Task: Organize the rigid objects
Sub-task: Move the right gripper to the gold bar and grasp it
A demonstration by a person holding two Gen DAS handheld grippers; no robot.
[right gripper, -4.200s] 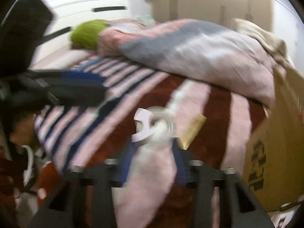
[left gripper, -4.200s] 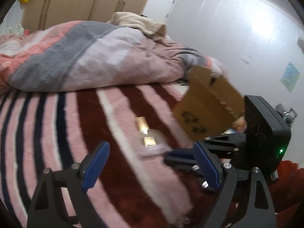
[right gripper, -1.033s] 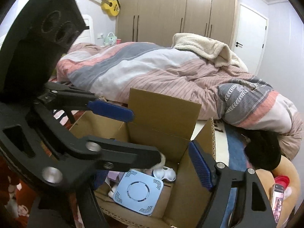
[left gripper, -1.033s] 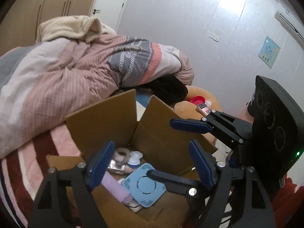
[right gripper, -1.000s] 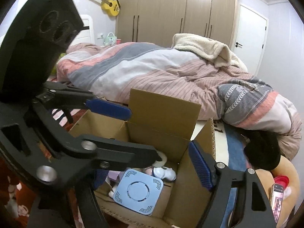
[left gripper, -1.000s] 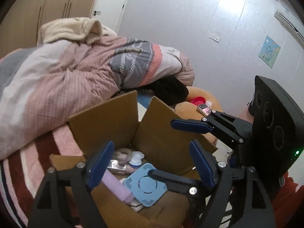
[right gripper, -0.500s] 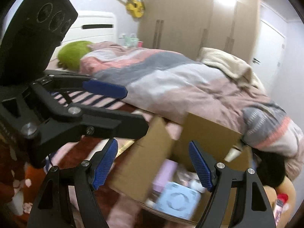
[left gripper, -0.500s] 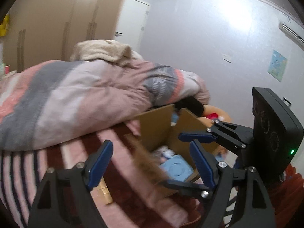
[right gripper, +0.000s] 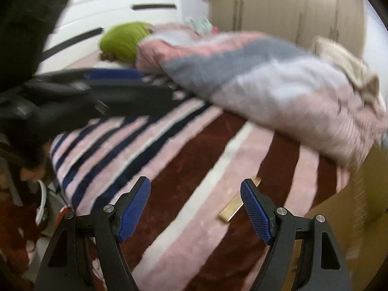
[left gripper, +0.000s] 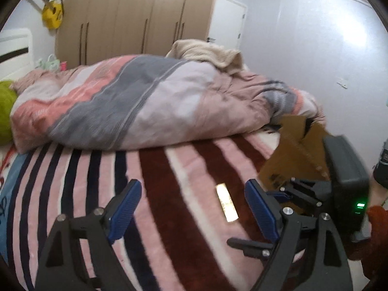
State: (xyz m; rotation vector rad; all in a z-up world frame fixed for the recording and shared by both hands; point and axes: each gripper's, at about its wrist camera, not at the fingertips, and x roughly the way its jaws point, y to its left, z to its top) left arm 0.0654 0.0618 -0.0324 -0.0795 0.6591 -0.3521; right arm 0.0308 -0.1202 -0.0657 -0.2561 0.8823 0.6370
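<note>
Both hand-held grippers are held wide open w/ nothing gripped: left hand-held gripper (left gripper: pixel 191 208), jaws just widened further; right hand-held gripper (right gripper: pixel 195 208). Both are aimed down at the gold bar (left gripper: pixel 226 206), presumably for pickup. It lies flat on the striped bed blanket (left gripper: pixel 157 174), beside the cardboard box (left gripper: pixel 294 155), long axis running away from the cams.

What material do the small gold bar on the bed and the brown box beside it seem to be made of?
The gold bar: probably metal or metallic foil wrapping; it gleams brightly and reflects light, but blur leaves this open. The brown box: corrugated cardboard, matte; its cut flap edge shows a ridged texture and its side has dark print. Both lie on the striped blanket, which looks like soft plush fleece.
</note>
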